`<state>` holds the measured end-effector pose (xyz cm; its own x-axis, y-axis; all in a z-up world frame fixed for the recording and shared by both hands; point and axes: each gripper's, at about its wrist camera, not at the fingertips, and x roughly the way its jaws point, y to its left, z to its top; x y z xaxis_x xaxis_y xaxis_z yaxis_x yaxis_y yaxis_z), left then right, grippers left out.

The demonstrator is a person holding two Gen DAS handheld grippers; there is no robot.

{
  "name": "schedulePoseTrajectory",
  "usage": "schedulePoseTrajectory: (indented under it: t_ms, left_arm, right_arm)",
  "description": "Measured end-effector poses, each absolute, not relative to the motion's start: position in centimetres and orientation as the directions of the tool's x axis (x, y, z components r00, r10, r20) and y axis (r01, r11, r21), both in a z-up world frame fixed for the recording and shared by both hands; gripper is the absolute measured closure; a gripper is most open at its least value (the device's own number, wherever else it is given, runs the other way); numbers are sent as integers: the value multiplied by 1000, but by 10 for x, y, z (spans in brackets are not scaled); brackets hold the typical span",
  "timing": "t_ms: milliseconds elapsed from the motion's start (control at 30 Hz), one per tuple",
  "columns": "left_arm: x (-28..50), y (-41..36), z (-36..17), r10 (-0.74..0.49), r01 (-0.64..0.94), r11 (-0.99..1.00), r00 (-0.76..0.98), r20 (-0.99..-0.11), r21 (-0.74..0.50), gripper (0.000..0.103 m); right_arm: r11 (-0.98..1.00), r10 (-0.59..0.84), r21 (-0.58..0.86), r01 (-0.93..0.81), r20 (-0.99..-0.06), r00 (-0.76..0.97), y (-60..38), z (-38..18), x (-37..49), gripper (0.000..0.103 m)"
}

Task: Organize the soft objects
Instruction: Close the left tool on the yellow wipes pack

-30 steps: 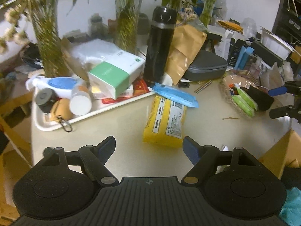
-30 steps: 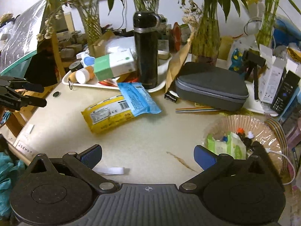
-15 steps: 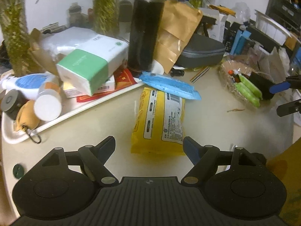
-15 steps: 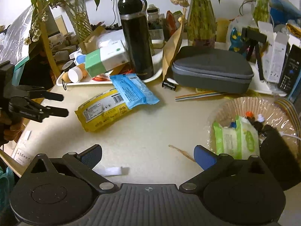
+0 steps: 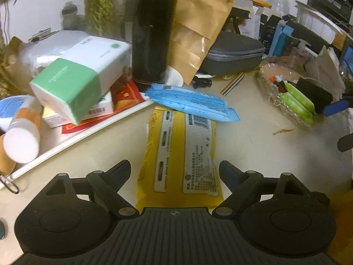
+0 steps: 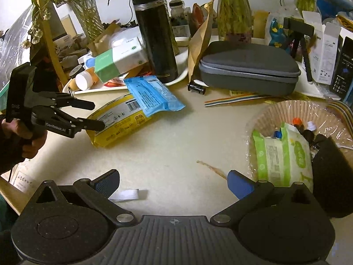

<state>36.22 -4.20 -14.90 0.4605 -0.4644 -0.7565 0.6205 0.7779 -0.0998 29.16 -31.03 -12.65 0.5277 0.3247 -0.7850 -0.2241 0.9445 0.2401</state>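
1. Left wrist view showed the left gripper (image 5: 174,172) with jaws opening astride the near end of the yellow pack (image 5: 179,154), pads not yet pressing, probably preparing a grasp.
2. Blue pack (image 5: 194,102) overlapped the yellow pack's far end.
3. Right of the yellow pack, the right gripper (image 6: 173,184) was spread and empty, near the basket (image 6: 264,114).

Your left gripper (image 5: 175,172) has dropped closer, jaws opening, now straddling the yellow pack's (image 5: 181,154) near end

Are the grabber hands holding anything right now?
Nothing is held. The left gripper is opening, its fingers on either side of the yellow pack's near end, not pressing it. The right gripper is open and empty.
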Motion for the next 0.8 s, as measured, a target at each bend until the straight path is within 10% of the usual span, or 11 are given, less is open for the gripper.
schedulePoseTrajectory:
  t_ms: [433,800]
  left_arm:
    - [365,-76,-177,-354,630,775,488,-798,41,16]
    - [353,-56,-168,-361,649,760,449,-817,21,39]
  right_arm:
    - [949,314,243,-202,-793,521,-315,-135,294,0]
    - [944,327,247,-219,-791,517,-312,-130,300,0]
